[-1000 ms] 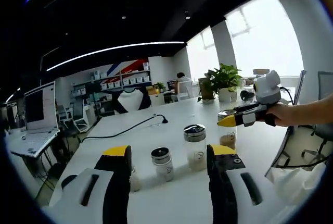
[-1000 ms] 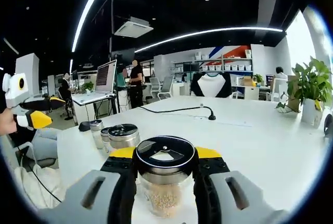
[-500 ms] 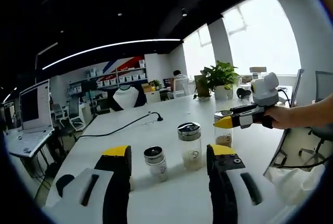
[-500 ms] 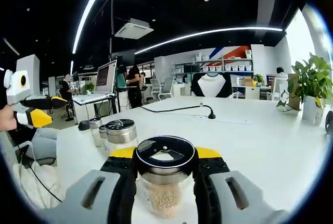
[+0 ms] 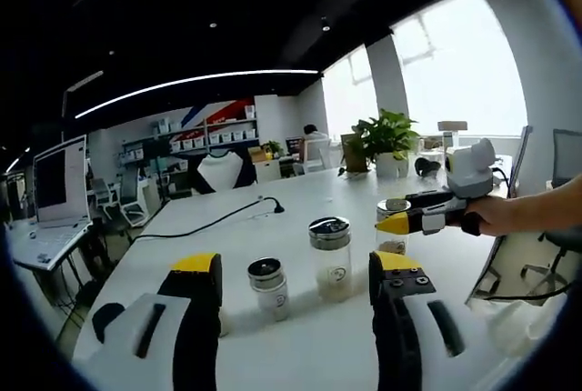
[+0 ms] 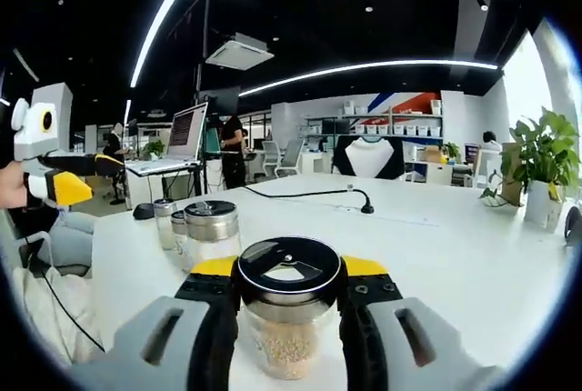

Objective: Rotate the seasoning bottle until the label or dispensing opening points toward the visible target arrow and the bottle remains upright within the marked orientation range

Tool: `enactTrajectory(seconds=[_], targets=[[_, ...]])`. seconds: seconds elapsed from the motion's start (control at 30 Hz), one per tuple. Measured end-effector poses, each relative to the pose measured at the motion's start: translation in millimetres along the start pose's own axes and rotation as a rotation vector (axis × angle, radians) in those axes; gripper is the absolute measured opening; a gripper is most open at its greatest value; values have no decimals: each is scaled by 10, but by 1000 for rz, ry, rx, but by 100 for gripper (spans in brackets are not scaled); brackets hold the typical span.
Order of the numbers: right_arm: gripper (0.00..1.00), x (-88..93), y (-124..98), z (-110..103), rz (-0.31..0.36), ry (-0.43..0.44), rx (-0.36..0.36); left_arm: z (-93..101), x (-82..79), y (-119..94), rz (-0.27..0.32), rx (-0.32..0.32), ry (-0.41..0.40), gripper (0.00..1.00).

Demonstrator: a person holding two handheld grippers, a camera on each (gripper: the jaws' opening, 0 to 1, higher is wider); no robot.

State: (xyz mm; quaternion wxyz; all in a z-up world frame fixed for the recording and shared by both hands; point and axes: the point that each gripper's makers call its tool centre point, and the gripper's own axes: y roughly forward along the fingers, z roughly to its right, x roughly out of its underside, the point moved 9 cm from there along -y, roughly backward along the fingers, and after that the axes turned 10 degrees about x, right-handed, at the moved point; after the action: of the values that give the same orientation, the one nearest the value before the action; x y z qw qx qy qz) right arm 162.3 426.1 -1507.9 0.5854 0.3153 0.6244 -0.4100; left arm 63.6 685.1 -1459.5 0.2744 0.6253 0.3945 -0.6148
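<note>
In the right gripper view the right gripper (image 6: 287, 293) is clamped on the seasoning bottle (image 6: 287, 316), a clear jar with a black-and-chrome shaker lid and pale grains inside, its yellow-tipped jaws pressing the jar on both sides just under the lid. The bottle stands upright near the front edge of the white table (image 6: 436, 255). In the left gripper view the same bottle (image 5: 393, 225) sits near the table's right edge, held by the right gripper (image 5: 396, 219) in a person's hand (image 5: 491, 215). The left gripper (image 5: 296, 275) hangs with its jaws wide apart, holding nothing, over the near edge of the table (image 5: 300, 345). Between its jaws stand a tall jar (image 5: 330, 255) and a short jar (image 5: 267, 286), side by side but apart. A black cable (image 5: 214, 225) runs across the table toward the far edge, where a potted plant (image 5: 388, 141) stands
</note>
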Motion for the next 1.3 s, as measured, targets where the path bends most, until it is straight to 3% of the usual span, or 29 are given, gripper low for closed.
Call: enactTrajectory(seconds=[0.13,0.43,0.8,1.3], targets=[[40,18,-13,0,-14,25,11,16,-20,42,6,7,-4,70],[53,-21,-165,-21,-18,44,57,-31,-56,-9,35,11,-12,73],[65,-218,-602,-49,0,71,108,-311,-21,-221,31,-46,-41,85],[71,-440,-1061,-325,7,95,109,-534,12,-471,40,-88,-84,90]])
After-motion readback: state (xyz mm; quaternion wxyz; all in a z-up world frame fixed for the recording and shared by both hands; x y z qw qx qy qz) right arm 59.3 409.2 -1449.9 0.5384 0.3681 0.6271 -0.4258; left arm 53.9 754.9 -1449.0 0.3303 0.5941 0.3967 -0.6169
